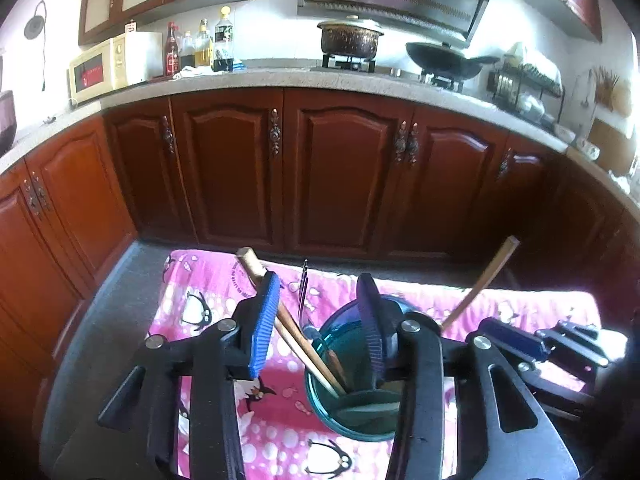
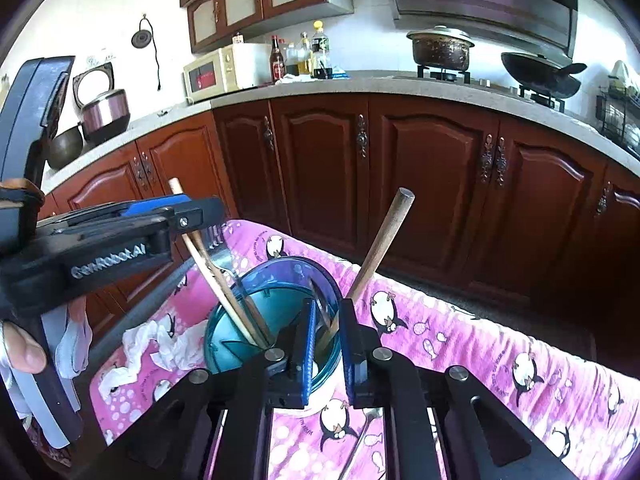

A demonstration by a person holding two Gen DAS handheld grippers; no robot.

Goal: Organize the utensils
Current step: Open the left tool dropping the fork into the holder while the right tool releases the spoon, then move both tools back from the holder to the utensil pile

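Note:
A teal plastic utensil cup point(image 1: 352, 404) point(image 2: 280, 292) stands on a pink penguin-print cloth point(image 1: 276, 420) point(image 2: 480, 344). Wooden chopsticks point(image 1: 308, 354) point(image 2: 224, 292) and a wooden-handled utensil point(image 1: 480, 284) point(image 2: 380, 248) lean out of it. My left gripper point(image 1: 316, 324) is open; its jaws straddle the cup's near rim, and the chopsticks and a metal fork point(image 1: 303, 292) stand between them. My right gripper point(image 2: 326, 344) hovers over the cup's near rim with its jaws a narrow gap apart; a thin metal blade-like piece point(image 2: 324, 312) shows in that gap. The left gripper point(image 2: 120, 236) appears at left in the right wrist view.
Red-brown kitchen cabinets point(image 1: 340, 168) and a counter with a microwave point(image 1: 112, 64), bottles, a pot point(image 1: 348, 38) and a wok run behind the table. A crumpled white tissue point(image 2: 160, 344) lies on the cloth left of the cup. A spoon point(image 2: 360, 436) lies under my right gripper.

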